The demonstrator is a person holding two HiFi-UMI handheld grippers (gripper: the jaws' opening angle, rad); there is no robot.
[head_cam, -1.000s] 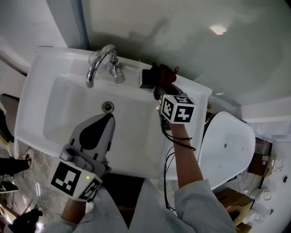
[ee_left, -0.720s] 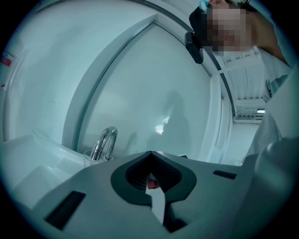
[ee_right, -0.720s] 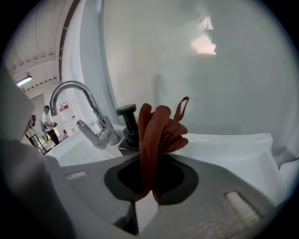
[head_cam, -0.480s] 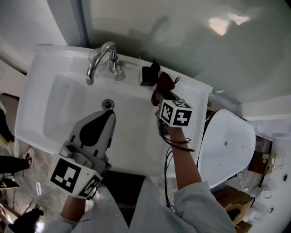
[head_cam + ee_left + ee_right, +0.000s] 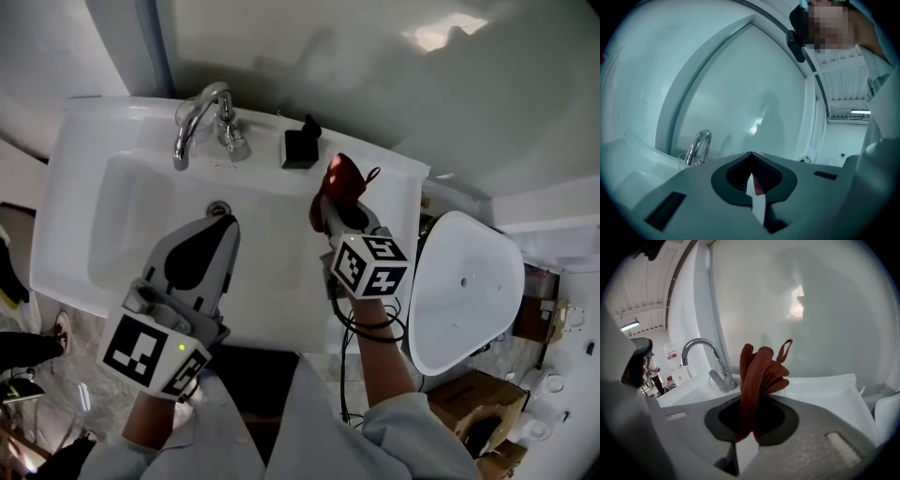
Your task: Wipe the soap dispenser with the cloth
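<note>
A: Setting: bathroom, white washbasin (image 5: 70, 187) against a pale grey wall, chrome faucet (image 5: 202, 122) at the middle of its rear ledge. Where does the soap dispenser (image 5: 299, 148) stand?

B: Upright on the rear ledge, just right of the faucet. Small, black. Nothing touches it.

A: And the cloth (image 5: 344, 178)?

B: Red, knitted, bunched, with a small hanging loop. The right gripper (image 5: 334, 202) is clamped on its lower part. The right gripper view shows folds pinched between the jaws and the rest standing above them. It sits over the right rear part of the rim, near the dispenser but apart from it, to its right and nearer the front edge.

A: Other side?

B: The left gripper (image 5: 223, 228) hovers over the bowl beside the drain (image 5: 217, 208), jaws pressed together, nothing held.

A: Progress entry?

B: Judgement only. Cloth is secured, so pick-up is done. No cloth-to-dispenser contact at this instant. The dispenser is too small and dark to say whether any of it has been wiped, so I log the wipe as not shown complete. Left to do: bring the cloth onto the pump head and body and rub round them. The dispenser looks light and unbraced, and the idle left gripper could steady it.
</note>
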